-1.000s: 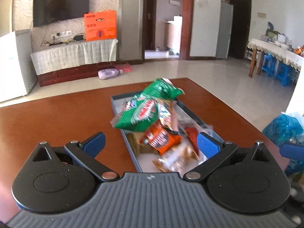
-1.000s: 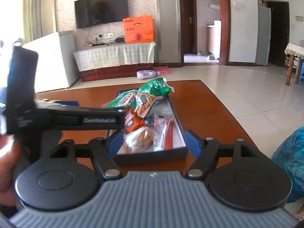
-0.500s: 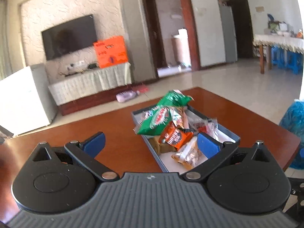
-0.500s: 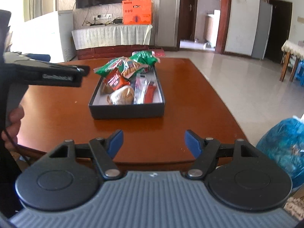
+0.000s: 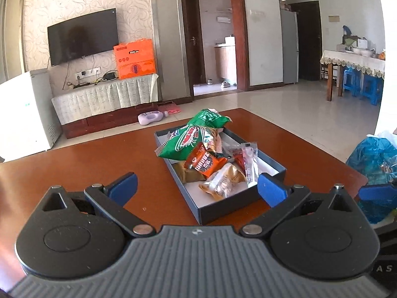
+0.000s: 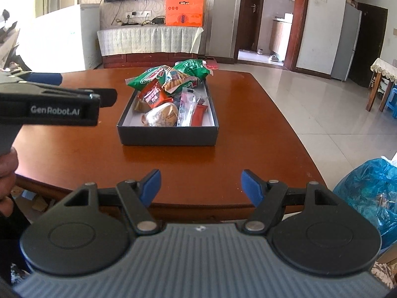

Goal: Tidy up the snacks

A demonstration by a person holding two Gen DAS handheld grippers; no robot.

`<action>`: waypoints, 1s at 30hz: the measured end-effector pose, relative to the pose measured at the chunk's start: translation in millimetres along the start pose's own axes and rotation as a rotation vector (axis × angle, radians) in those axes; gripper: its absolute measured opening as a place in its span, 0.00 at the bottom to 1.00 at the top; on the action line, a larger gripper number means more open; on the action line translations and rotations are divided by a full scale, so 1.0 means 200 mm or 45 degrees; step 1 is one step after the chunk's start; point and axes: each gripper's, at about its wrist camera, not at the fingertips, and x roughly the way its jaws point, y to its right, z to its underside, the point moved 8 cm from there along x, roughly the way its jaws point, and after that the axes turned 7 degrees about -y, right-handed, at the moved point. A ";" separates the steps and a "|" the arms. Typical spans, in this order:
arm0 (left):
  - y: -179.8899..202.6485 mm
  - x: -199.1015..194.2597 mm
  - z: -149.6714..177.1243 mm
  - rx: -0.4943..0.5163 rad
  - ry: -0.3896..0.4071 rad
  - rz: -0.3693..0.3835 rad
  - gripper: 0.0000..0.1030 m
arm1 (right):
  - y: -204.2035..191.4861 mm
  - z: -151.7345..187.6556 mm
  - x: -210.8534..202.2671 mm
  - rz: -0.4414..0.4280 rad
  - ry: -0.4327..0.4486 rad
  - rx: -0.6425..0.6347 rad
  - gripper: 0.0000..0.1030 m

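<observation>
left claw [image 5: 196, 186]: apart, empty | right claw [image 6: 201, 184]: apart, empty | risk: green bag [image 6: 148, 78] overhangs box [image 6: 168, 136] rim, a careless nudge could spill it onto worktop [image 6: 248, 124]

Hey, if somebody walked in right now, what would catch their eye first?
Probably the dark box in the middle of the brown table, heaped with snack packets, with two green bags piled at its far end. Next, the bright orange carton on the covered bench under the television, and the blue plastic bag beside the table on the right.
</observation>
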 end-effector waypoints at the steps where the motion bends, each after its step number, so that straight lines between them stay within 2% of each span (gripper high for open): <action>1: 0.00 0.00 0.01 -0.002 -0.004 -0.005 1.00 | 0.00 0.00 0.00 -0.001 -0.003 0.005 0.71; 30: 0.04 0.03 0.02 0.034 -0.015 0.059 1.00 | 0.01 0.01 0.03 -0.028 -0.034 0.018 0.71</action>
